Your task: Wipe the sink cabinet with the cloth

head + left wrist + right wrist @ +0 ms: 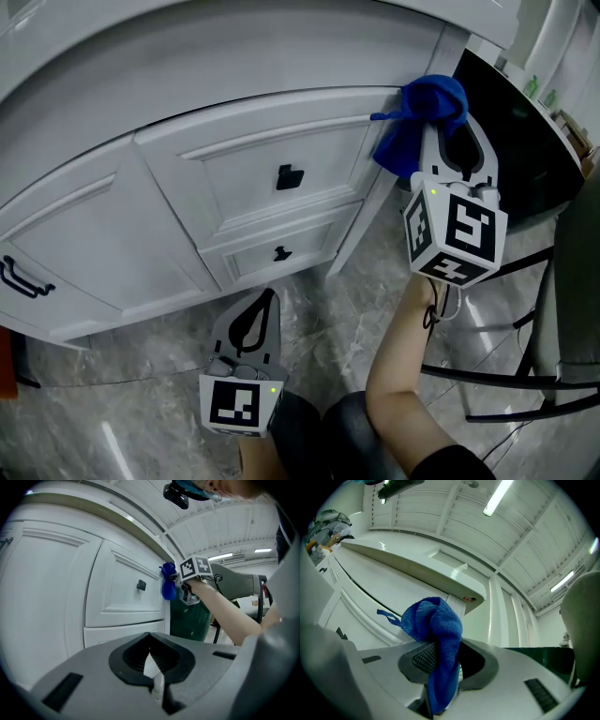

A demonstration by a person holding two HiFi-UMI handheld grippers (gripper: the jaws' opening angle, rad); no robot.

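My right tool (452,131): clamped on blue cloth (427,112), at sink cabinet (187,216) corner, 1 o'clock | my left tool (269,296): jaws together, empty, 6 o'clock.

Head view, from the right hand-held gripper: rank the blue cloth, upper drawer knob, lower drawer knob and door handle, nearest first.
1. Blue cloth, clamped in the right hand-held gripper.
2. Upper drawer knob, to its left.
3. Lower drawer knob, lower left.
4. Door handle, far left.
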